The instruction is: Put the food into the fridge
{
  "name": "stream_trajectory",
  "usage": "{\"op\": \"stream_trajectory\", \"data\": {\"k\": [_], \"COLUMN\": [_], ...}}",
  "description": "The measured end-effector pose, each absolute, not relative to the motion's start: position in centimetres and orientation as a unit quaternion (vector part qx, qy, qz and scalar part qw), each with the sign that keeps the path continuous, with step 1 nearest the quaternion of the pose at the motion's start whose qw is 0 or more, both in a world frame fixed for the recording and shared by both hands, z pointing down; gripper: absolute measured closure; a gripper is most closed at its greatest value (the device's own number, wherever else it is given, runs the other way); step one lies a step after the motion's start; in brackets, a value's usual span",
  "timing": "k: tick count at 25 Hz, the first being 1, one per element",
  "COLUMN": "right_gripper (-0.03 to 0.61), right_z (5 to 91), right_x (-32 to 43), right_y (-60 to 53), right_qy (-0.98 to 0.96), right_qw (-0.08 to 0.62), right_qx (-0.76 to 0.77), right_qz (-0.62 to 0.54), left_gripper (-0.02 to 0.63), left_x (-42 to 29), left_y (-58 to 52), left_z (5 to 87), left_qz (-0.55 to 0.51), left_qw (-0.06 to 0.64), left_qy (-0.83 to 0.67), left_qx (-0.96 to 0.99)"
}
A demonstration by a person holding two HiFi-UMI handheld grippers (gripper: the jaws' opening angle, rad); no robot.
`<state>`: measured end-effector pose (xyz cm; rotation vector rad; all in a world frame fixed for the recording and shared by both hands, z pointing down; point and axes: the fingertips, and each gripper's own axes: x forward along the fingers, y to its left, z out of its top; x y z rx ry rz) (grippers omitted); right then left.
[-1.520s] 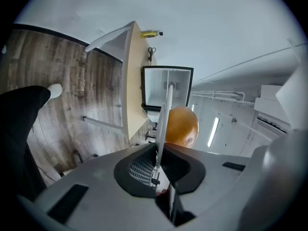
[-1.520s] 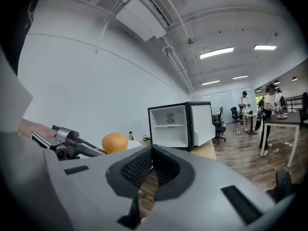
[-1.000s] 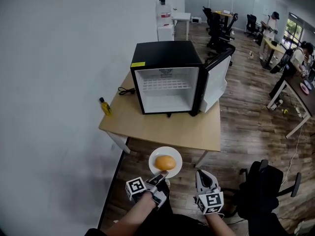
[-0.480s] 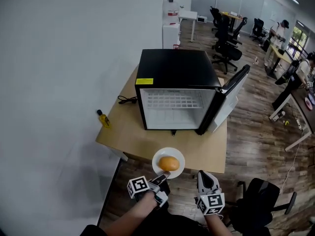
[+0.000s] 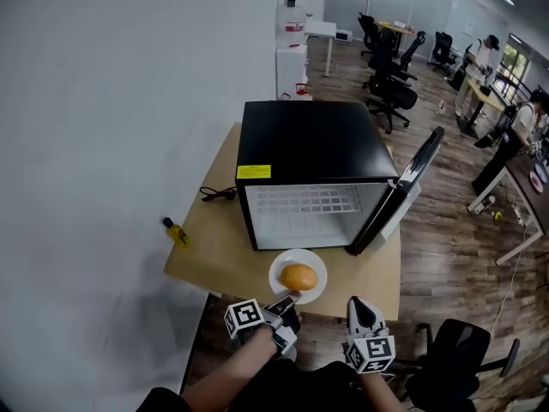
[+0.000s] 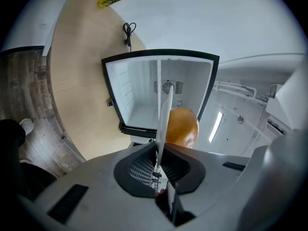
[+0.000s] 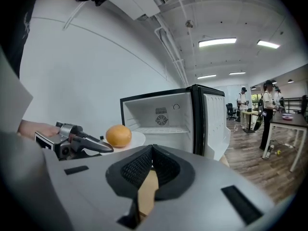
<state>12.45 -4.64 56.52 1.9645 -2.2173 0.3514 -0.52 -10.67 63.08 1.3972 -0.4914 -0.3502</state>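
Note:
A round orange food item (image 5: 298, 276) lies on a white plate (image 5: 279, 285). My left gripper (image 5: 287, 299) is shut on the plate's near rim and holds it over the table's front edge. In the left gripper view the plate (image 6: 162, 124) is seen edge-on between the jaws, with the food (image 6: 182, 126) beside it. The black mini fridge (image 5: 304, 144) stands just ahead on the wooden table (image 5: 214, 239), its door (image 5: 403, 197) swung open to the right and its white inside (image 7: 163, 114) bare. My right gripper (image 5: 360, 305) hangs to the right of the plate, shut and holding nothing.
A small yellow bottle (image 5: 177, 232) stands at the table's left edge and a black cable (image 5: 219, 194) lies by the fridge's left side. A black office chair (image 5: 450, 359) sits at my right. Desks, chairs and people fill the far right of the room.
The fridge and table have come nearer. My left gripper has carried the plate forward from over the floor to over the table's front edge. The right gripper has kept beside it.

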Motion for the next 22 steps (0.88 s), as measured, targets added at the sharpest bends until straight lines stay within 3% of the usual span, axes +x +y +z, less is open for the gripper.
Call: {"op": "stream_trajectory", "data": {"k": [22], "right_gripper": [0.518], "right_z": [56.0], "right_x": [11.6], "right_y": [-16.0], "right_qy": [-0.775], "right_qw": [0.066], "right_qx": [0.618], "right_qz": [0.111], "left_gripper": [0.588], "left_x": [-0.3], "left_y": [-25.9], "left_z": [61.0], "left_qz": [-0.213], "left_qw": [0.706], "left_qy": [-0.262], "left_qx": [0.623]}}
